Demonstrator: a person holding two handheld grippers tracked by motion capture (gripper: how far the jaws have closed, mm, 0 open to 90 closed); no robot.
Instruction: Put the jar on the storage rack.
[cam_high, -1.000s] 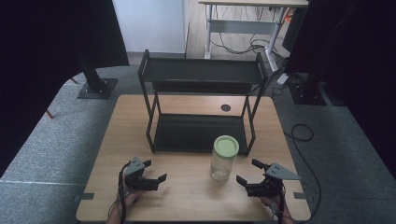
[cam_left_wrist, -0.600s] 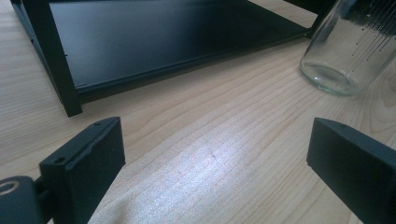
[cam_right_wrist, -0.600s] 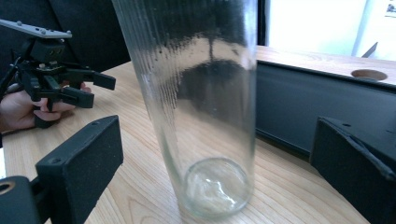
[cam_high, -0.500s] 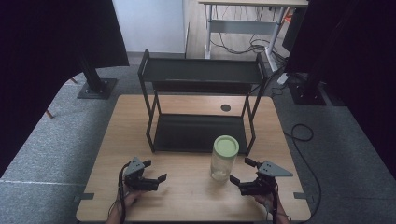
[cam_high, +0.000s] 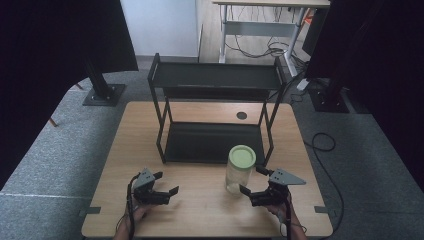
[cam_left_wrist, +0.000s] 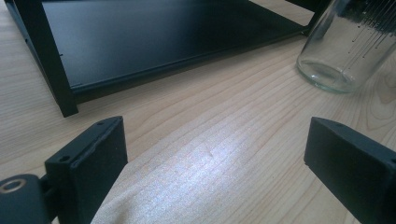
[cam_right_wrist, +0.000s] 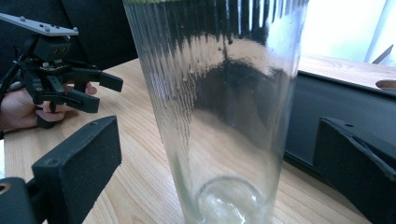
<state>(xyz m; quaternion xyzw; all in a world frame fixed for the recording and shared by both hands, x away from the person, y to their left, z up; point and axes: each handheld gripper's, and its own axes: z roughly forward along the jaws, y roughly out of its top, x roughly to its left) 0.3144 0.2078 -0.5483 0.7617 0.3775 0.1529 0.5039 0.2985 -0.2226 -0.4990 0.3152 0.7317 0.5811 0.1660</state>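
While the jar's (cam_right_wrist: 219, 116) lid is cut off in the right gripper view, the high view shows it green, upright on the bench (cam_high: 200, 210) between both released claws: right claw (cam_high: 252, 186), left claw (cam_high: 166, 184).

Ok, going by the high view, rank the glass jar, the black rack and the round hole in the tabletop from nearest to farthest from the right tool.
1. Glass jar: just ahead of the right tool, to its left.
2. Black rack: behind the jar, mid-table.
3. Round hole: far side of the table, under the rack's top shelf.
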